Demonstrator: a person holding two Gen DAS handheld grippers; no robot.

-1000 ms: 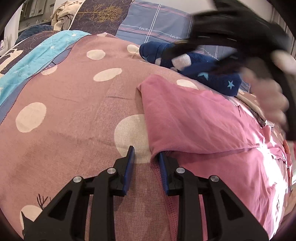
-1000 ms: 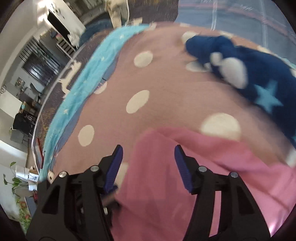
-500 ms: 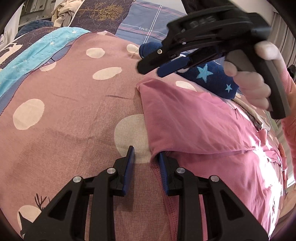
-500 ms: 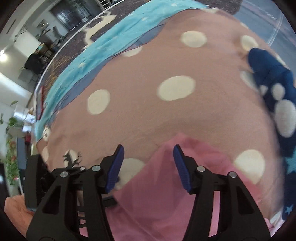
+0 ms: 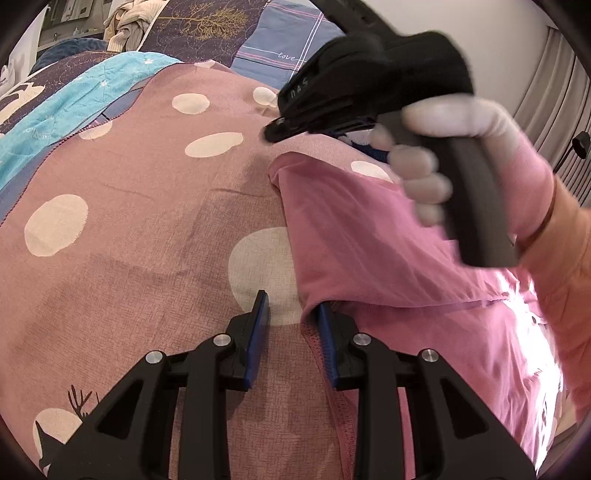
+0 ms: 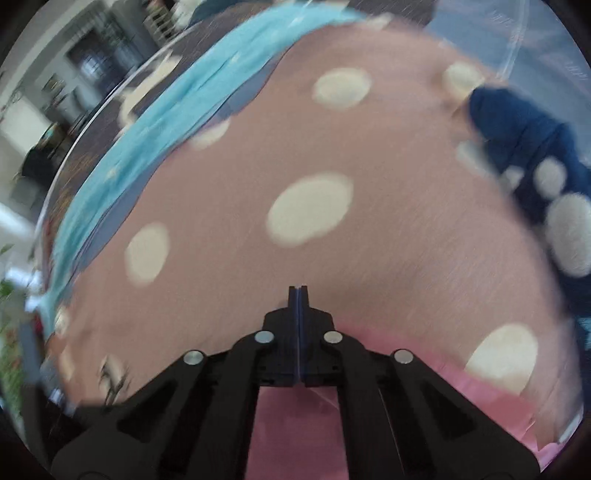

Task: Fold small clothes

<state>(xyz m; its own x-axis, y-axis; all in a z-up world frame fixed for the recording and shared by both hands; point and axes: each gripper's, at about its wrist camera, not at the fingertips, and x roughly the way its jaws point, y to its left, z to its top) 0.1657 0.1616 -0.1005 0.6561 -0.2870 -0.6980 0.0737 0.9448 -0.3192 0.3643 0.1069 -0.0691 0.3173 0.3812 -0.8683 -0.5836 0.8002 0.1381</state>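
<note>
A pink garment [image 5: 369,240] lies partly folded on the dotted mauve bedspread [image 5: 147,229], with one flap laid over the rest. My left gripper [image 5: 291,314] is open, its jaws on either side of the garment's near left corner, low on the bed. My right gripper [image 5: 273,134] shows in the left wrist view above the garment's far left corner, held by a gloved hand. In the right wrist view my right gripper [image 6: 297,291] is shut with nothing between its pads, and the pink garment [image 6: 295,435] lies below it.
A dark blue garment with stars and white spots [image 6: 535,155] lies at the far right. A turquoise blanket [image 5: 74,99] runs along the left of the bed. A blue checked pillow [image 5: 288,40] and a pile of clothes [image 5: 125,18] lie at the back.
My right gripper has shut from wide open and moved in over the garment's far left corner. My left gripper has stayed in place, open at the near corner.
</note>
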